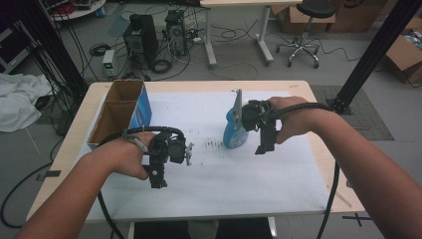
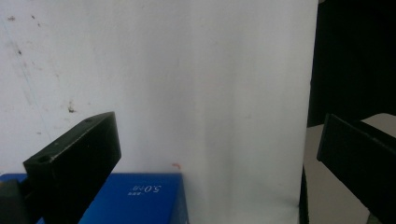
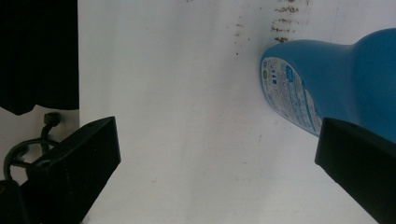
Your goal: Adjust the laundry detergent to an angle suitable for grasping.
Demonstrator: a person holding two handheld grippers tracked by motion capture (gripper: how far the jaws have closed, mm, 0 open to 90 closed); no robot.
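Both grippers stand apart and empty. The right gripper (image 1: 263, 142) hangs just beside the blue spray bottle (image 1: 233, 130); a careless approach could tip it. The left gripper (image 1: 158, 177) sits near the cardboard box (image 1: 119, 112).

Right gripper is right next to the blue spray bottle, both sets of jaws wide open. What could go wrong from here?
1. The blue spray bottle stands upright, tall and narrow; the right gripper hovers beside it, so a sideways nudge could tip it.
2. In the right gripper view the bottle sits off to one jaw's side, not centred; closing now might clip it, not grip it.
3. The left gripper hangs near the open cardboard box and could bump it.
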